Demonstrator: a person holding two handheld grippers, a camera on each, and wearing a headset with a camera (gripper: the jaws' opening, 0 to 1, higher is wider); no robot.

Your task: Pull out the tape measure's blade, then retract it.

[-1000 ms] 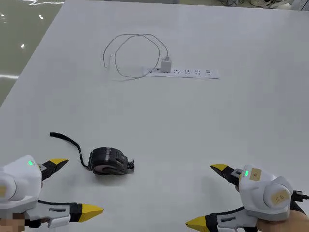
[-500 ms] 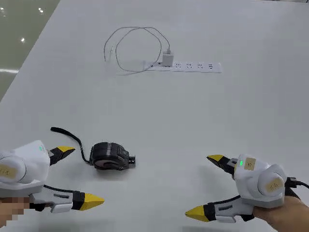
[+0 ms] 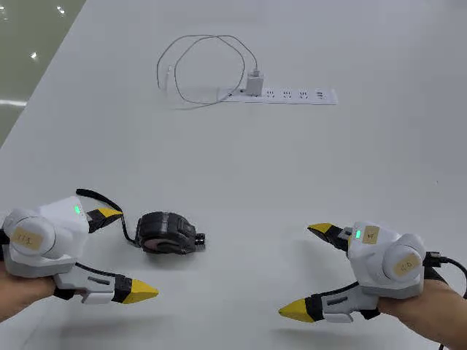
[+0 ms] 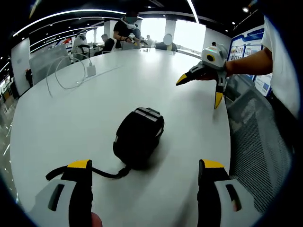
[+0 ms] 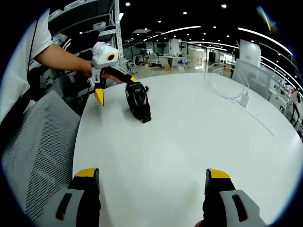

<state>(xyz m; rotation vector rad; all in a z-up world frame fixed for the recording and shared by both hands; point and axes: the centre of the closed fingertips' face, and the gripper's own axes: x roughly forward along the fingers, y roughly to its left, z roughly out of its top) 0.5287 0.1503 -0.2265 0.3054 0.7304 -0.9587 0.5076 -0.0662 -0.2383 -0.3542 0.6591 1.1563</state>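
White desk [image 3: 292,168] seen from above. Right gripper [image 3: 298,270], jaws wide apart and empty, well apart from the tape measure. Left gripper [image 3: 135,252], jaws also spread and empty, just beside the black tape measure [image 3: 166,232], which lies on the desk near its front-left edge. Power strip [image 3: 292,95] at the far side.

Left gripper [image 3: 128,252] and right gripper [image 3: 305,270], jaws wide apart

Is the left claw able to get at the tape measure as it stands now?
Probably yes. The left claw is open and points at the tape measure, which lies close ahead of its jaws. Between them I see bare table and the thin strap, nothing that blocks.
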